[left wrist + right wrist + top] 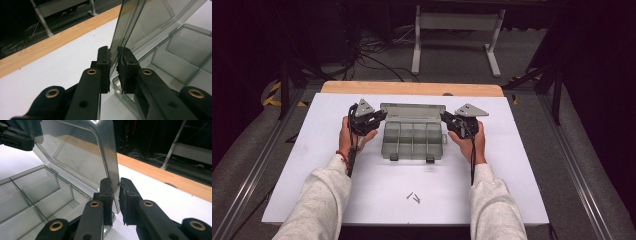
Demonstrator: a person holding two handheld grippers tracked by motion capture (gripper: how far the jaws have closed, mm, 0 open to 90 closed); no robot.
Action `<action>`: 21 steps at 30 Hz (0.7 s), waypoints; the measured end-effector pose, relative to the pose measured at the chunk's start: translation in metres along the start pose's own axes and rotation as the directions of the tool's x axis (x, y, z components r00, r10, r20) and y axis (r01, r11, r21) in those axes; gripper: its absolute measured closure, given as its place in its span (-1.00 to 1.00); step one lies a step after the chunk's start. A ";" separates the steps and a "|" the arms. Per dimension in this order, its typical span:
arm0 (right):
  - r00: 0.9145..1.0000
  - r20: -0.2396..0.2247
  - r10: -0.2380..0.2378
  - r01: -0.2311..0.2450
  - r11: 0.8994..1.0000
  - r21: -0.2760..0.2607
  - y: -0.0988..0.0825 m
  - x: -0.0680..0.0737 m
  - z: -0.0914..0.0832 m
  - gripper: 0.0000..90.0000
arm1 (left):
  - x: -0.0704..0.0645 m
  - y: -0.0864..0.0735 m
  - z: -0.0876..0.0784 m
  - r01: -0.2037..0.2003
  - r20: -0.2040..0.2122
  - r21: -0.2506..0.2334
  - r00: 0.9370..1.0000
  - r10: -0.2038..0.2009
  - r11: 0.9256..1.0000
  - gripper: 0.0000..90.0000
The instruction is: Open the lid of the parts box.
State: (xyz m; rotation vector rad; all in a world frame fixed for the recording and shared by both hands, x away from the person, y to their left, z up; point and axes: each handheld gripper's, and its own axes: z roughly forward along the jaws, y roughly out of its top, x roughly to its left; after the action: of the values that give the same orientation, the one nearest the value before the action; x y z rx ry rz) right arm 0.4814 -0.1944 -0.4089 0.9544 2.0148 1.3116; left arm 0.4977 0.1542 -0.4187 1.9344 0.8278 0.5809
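Presently: one clear grey plastic compartment box (pixel 413 141), divided trays empty, its hinged transparent lid (pixel 413 111) raised near upright. Left gripper (pixel 113 65) clenched on the lid's side edge, held between its pads; right gripper (pixel 115 195) likewise clamped on the opposite edge. Step judged: swinging the lid. Next calls for both hands moving evenly together.

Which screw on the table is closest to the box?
The left screw of the pair is a bit nearer the box; the other screw lies just right, closer to the person.
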 end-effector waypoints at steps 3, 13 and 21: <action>0.999 -0.005 0.034 -0.034 0.999 0.001 0.000 -0.004 0.004 0.78 | 0.000 0.000 0.004 0.001 -0.013 0.010 1.000 -0.001 1.000 0.76; 0.997 0.015 0.077 -0.078 0.996 0.036 -0.001 -0.010 0.022 0.81 | 0.004 0.003 0.016 0.023 -0.024 0.021 0.999 -0.022 1.000 0.70; 0.995 0.041 0.091 -0.092 0.995 0.038 -0.005 -0.010 0.028 0.83 | 0.005 0.002 0.022 0.041 -0.046 0.033 0.998 -0.040 0.999 0.71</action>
State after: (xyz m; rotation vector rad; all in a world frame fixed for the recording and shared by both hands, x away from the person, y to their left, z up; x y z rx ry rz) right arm 0.5078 -0.1889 -0.4238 1.0945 1.9953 1.2941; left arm 0.5166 0.1441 -0.4266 1.9372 0.9092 0.5919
